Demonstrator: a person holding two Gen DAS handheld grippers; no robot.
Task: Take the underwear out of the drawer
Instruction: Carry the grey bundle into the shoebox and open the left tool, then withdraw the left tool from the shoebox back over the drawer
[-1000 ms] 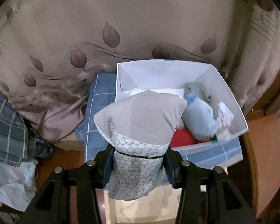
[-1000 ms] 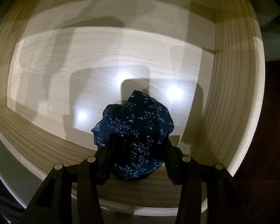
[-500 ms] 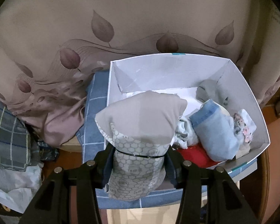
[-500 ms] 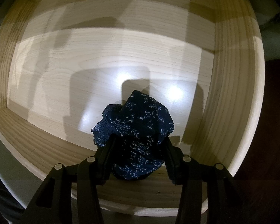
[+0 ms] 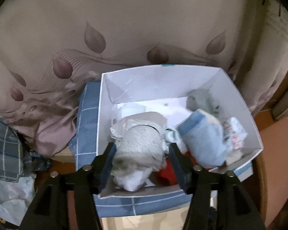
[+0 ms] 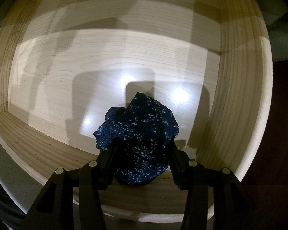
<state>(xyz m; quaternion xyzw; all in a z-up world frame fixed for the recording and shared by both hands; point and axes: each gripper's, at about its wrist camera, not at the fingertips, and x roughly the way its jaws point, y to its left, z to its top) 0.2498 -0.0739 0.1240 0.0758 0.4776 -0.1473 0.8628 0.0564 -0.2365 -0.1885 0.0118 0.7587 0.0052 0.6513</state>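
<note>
Since earlier, left gripper [image 5: 142, 149] has spread, dropping grey pair [image 5: 140, 145] into box [image 5: 240, 105]. Right gripper [image 6: 142, 149] pinches navy pair [image 6: 140, 134] over drawer [image 6: 240, 95]; I carry it across next.

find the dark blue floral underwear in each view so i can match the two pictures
Left wrist view: not in it; this view shows a white cardboard box of folded clothes.
Right wrist view: low centre, the dark blue floral underwear is gripped in the right tool over the pale wooden drawer.
Shared landmark: none; each view shows only its own black tool fingers at the bottom.
</note>
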